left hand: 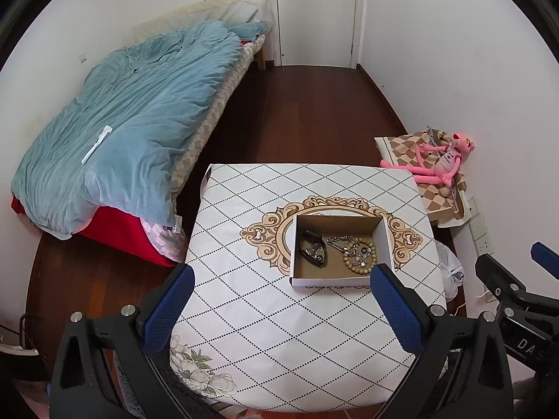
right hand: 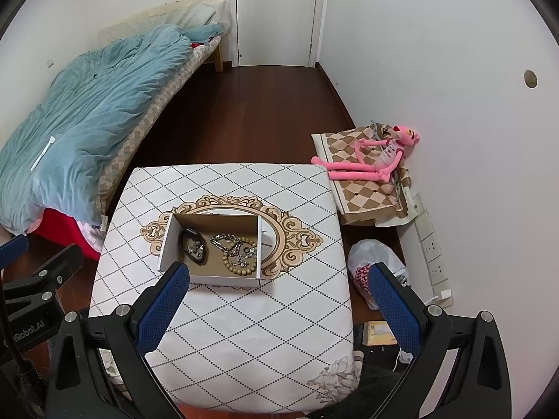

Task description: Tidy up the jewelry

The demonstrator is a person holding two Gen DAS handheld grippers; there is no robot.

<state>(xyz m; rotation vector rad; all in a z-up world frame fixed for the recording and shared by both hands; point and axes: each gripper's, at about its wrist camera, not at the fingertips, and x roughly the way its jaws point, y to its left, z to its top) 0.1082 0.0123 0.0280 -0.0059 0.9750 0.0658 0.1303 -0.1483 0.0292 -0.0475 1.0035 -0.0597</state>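
Cardboard box on patterned desk held wooden bead bracelet, silver chain, dark dish. Left tool and right tool both spread, empty.

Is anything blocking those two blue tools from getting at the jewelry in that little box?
Only the cardboard box itself: its near wall rises between both tools and the jewelry, so they must come in from above. The top is open. The left tool and right tool hang open over bare tablecloth, with nothing else between.
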